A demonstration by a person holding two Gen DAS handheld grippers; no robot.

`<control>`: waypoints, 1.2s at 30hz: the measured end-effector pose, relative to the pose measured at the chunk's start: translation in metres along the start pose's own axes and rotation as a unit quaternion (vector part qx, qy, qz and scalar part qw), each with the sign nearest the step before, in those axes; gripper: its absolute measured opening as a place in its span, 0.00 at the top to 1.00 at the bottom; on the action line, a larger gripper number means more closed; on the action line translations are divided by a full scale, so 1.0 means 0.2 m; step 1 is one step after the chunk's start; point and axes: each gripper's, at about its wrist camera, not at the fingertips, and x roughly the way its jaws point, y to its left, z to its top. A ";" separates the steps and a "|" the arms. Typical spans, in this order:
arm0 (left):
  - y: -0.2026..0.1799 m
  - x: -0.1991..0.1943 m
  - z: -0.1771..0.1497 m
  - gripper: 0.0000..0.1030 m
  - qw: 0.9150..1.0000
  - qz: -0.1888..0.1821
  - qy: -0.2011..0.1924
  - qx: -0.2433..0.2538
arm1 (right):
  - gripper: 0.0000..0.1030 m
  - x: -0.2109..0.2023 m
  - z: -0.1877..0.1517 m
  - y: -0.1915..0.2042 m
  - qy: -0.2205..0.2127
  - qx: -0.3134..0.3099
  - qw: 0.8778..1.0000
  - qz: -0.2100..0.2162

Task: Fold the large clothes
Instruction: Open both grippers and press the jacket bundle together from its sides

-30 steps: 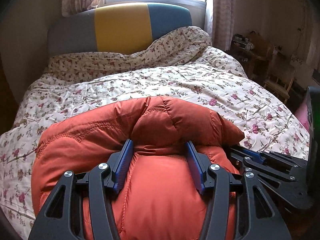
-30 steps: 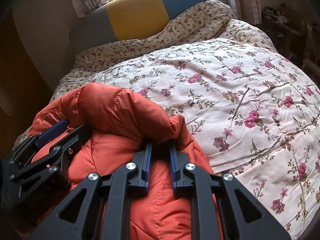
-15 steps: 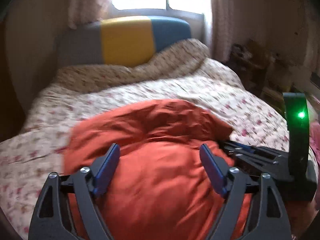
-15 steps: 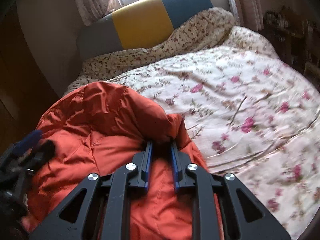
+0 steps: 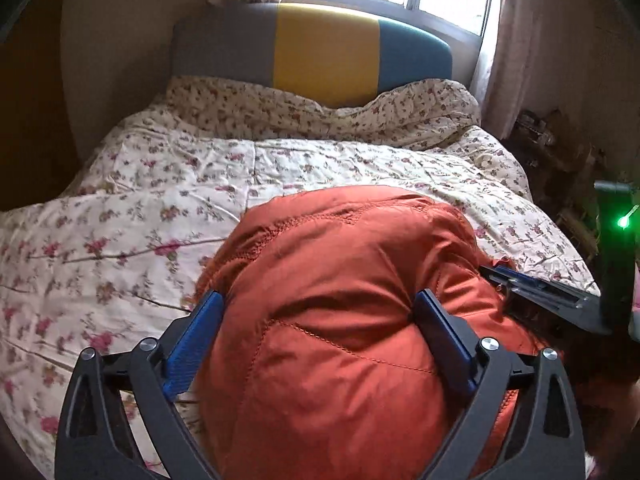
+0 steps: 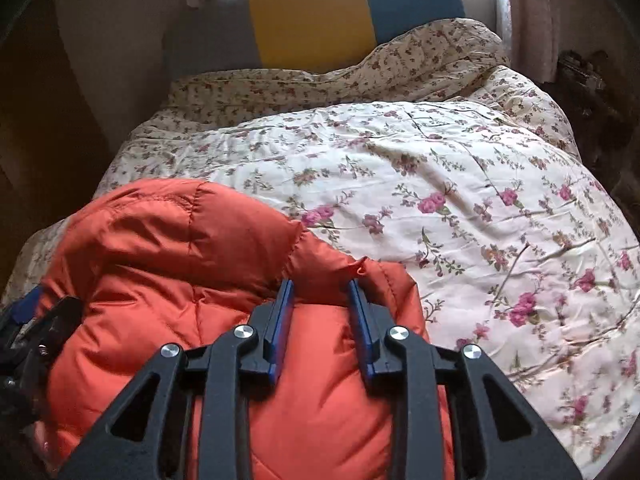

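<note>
An orange puffer jacket [image 5: 340, 248] lies bunched in a rounded mound on the near part of the floral quilt [image 5: 160, 184]. My left gripper [image 5: 318, 296] sits over its near side, jaws wide and still opening. The padding bulges up between the blue pads [image 5: 192, 340], which do not pinch it. My right gripper [image 6: 320, 282] rests on the jacket [image 6: 180, 240] at its right edge, jaws parted a little. Orange fabric lies loose between the pads, and a small fold pokes up by the right fingertip. Each gripper shows at the edge of the other's view: right [image 5: 540, 296], left [image 6: 40, 320].
The bed runs away from me to a grey, yellow and teal headboard [image 5: 326, 48] under a bright window with curtains. The quilt [image 6: 440, 160] spreads wide to the right of the jacket. Dark cluttered furniture [image 5: 552, 140] stands along the bed's right side.
My left jaws went from pinching a raised fold of the jacket to wide apart, and the fold sank into a smooth mound. My right jaws parted slightly. Both grippers drew back a little.
</note>
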 end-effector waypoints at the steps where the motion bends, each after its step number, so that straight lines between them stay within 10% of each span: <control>1: -0.01 0.02 0.00 0.06 1.000 0.005 0.002 0.001 | 0.74 0.01 0.00 0.00 0.000 -0.002 1.000 -0.003; 15: -0.05 0.05 -0.03 0.04 0.999 0.029 -0.011 0.017 | 0.73 0.02 -0.03 -0.02 -0.009 0.008 1.000 0.002; 21: -0.06 -0.10 -0.07 0.04 0.999 0.038 -0.015 0.022 | 0.48 -0.18 -0.09 0.00 -0.050 0.006 0.999 -0.011; 36: -0.01 -0.25 -0.21 0.03 1.000 -0.004 0.000 -0.007 | 0.24 -0.41 -0.26 -0.18 -0.057 0.088 0.994 0.032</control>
